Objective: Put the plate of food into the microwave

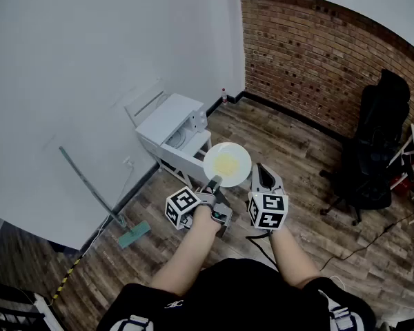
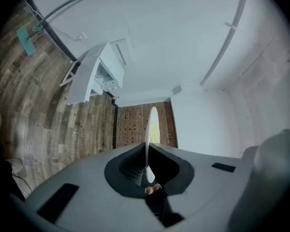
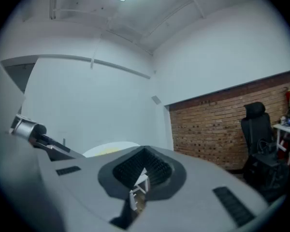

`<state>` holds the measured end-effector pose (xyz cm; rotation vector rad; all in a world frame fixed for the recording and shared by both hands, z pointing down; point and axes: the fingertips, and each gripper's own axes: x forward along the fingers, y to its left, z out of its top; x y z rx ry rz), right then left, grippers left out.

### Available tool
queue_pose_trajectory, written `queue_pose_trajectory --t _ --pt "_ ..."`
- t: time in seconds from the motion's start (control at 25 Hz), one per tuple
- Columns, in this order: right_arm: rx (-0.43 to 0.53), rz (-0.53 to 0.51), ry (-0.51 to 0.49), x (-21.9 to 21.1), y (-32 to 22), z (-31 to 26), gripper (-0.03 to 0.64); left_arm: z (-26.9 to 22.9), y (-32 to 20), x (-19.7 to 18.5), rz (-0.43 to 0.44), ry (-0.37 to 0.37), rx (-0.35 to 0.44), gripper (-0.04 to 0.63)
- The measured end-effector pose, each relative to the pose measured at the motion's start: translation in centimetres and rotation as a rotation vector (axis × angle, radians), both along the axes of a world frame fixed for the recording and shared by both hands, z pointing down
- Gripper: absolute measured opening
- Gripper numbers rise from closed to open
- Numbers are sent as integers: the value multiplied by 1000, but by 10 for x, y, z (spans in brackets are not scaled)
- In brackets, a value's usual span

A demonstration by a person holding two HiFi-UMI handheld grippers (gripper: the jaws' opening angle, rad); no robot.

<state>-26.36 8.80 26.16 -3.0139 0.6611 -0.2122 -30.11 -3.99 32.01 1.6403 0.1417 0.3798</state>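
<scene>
A white plate (image 1: 227, 164) with yellow food on it is held level over the wooden floor. My left gripper (image 1: 214, 182) is shut on its near rim. In the left gripper view the plate (image 2: 152, 124) shows edge-on between the closed jaws of that gripper (image 2: 147, 164). My right gripper (image 1: 264, 173) hovers just right of the plate, shut with nothing in it; the right gripper view shows the plate (image 3: 111, 149) off to the left of this gripper (image 3: 145, 167). The white microwave (image 1: 171, 124) stands against the wall just beyond and left of the plate, its front seemingly open.
A black office chair (image 1: 372, 157) stands at the right before the brick wall (image 1: 310, 54). A long-handled mop (image 1: 133, 235) leans on the white wall at the left. A small bottle (image 1: 223, 95) sits in the corner. A cable (image 1: 362, 243) runs over the floor.
</scene>
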Motion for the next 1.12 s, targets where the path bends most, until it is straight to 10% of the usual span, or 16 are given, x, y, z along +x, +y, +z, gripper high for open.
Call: queue_pose_trajectory --t 1.12 --pt "26 8 -39 -9 133 26 5 27 137 9 63 -47 -4 9"
